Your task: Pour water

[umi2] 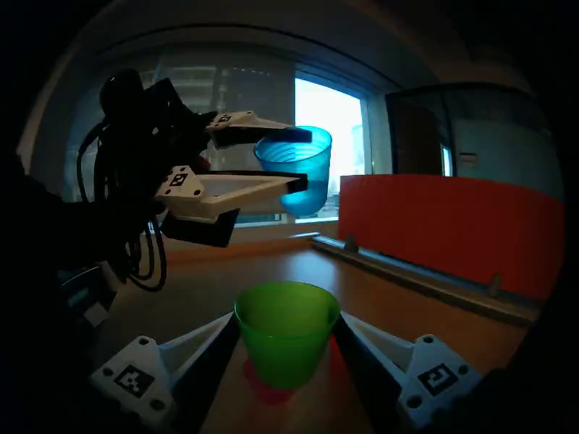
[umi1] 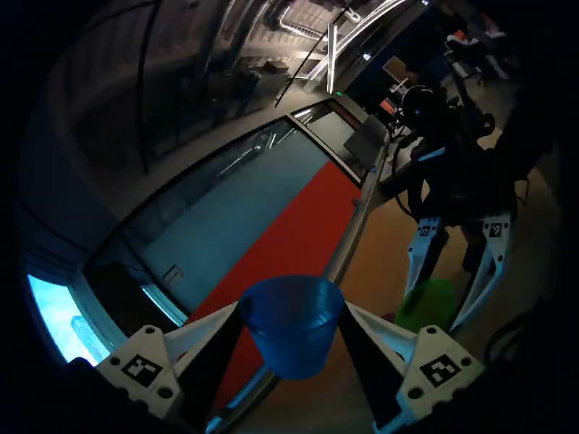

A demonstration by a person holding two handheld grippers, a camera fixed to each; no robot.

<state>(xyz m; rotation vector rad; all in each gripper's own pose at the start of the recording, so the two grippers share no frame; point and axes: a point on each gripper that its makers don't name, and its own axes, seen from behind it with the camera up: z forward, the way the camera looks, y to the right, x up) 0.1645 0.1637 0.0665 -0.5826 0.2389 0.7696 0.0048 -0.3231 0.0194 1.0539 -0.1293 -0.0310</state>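
When checked along the left gripper [umi1: 292,309], found clamped on the blue cup [umi1: 292,340]: one finger pressed against each side of the cup wall, rim toward the camera. Held in the air, clear of the desk [umi1: 373,271]. Located at upper left in the right gripper view, raised above the desk surface, higher than the green cup [umi2: 287,336] and apart from it. Close to upright there, with a slight tilt at most. Not possible to read a water level through the tinted wall.

Right gripper [umi2: 287,318] likewise closed, both fingers against the sides of the green cup, mouth up, upright. Positioned low over the desk, set back from the panelled edge. Not possible to confirm contact between cup base and desk. Reddish patch [umi2: 264,387] on the desk directly under the cup.

Red panel [umi2: 449,224] standing along the desk edge at the right of the right gripper view, grey rail [umi2: 412,273] at its foot. Bright window [umi2: 327,137] behind the blue cup. Black cables [umi2: 141,217] bunched behind the left gripper.

In the left gripper view, right gripper and green cup off to the right, beyond the blue cup, over the desk.
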